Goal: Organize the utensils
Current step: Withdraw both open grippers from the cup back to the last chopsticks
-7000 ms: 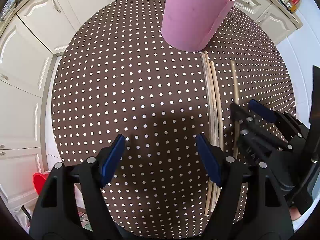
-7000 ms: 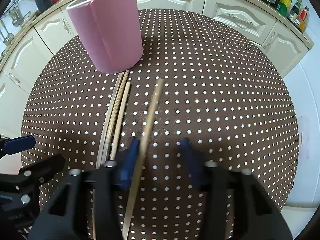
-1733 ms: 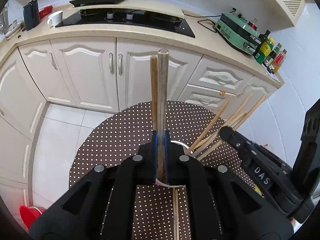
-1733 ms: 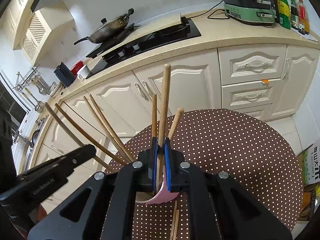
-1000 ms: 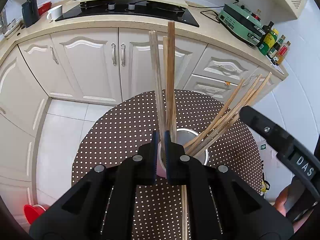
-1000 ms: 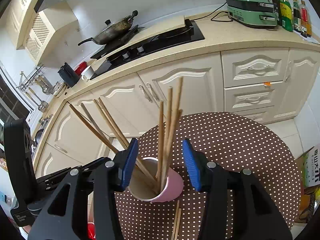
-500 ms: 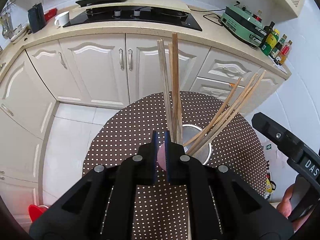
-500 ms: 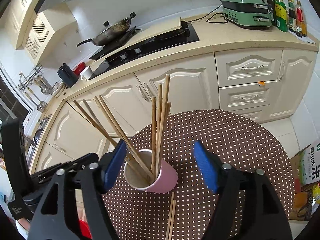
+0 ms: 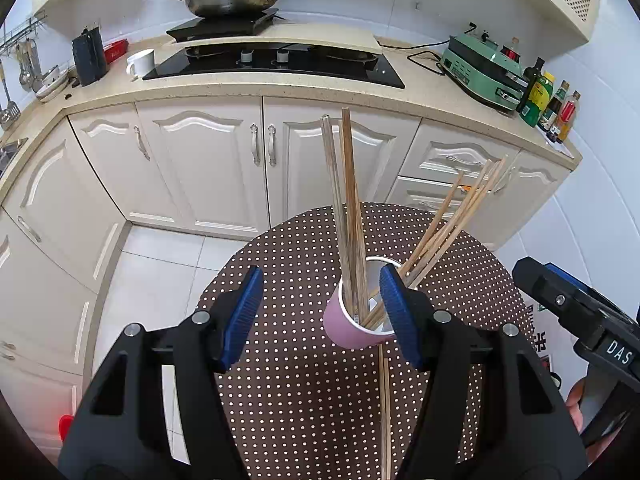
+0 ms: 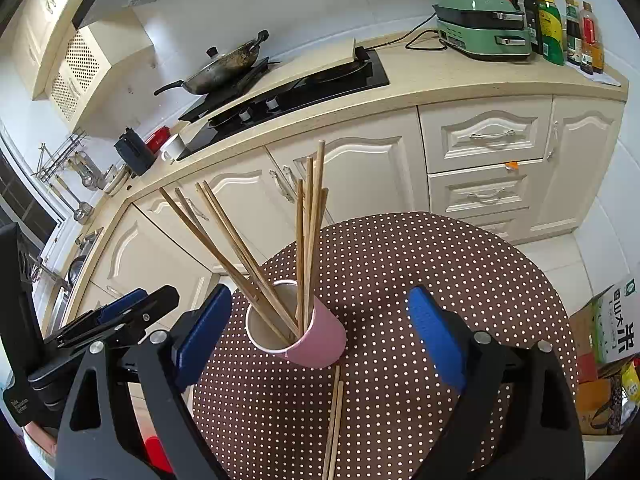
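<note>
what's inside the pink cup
The pink cup holds wooden chopsticks standing in two leaning bunches. Its pale inner wall shows near the rim; the bottom and the sticks' lower ends are hidden.

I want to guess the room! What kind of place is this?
Most likely a home kitchen: a wok sits on the stove, with cream cabinets below and sauce bottles on the counter.

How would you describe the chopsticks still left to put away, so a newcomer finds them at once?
Start at the round table with the brown, white-dotted cloth, and find the pink cup standing on it with chopsticks sticking up out of it. Just in front of the cup, toward the camera, two loose chopsticks lie side by side. Unlike all the others, they lie flat on the cloth.
</note>
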Demonstrator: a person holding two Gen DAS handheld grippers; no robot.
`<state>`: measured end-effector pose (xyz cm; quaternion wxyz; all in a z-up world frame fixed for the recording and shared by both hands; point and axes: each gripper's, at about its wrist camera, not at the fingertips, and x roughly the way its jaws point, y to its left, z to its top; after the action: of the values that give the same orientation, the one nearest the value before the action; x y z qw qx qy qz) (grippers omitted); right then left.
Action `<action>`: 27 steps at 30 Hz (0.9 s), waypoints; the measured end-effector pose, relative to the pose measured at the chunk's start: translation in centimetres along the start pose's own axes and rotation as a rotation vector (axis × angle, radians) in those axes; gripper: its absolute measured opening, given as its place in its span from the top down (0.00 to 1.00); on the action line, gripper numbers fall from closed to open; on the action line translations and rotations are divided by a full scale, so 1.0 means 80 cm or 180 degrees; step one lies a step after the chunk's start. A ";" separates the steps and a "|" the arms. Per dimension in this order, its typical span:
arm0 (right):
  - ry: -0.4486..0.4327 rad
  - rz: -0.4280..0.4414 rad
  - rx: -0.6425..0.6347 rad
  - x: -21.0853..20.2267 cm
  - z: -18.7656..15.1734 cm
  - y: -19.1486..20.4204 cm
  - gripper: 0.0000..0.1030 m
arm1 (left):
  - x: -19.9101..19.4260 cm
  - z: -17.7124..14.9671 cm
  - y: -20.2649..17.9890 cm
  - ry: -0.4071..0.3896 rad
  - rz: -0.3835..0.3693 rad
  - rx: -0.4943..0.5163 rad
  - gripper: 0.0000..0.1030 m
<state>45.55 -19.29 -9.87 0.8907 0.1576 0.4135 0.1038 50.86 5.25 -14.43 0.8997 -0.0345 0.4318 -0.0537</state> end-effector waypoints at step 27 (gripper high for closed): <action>0.0468 -0.0261 0.0183 0.006 -0.086 -0.033 0.11 | -0.013 -0.081 0.005 0.0217 0.0031 0.0000 0.35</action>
<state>40.75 -20.22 -15.36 0.8565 0.1580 0.4868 0.0667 45.22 5.69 -17.70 0.8847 -0.0305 0.4625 -0.0505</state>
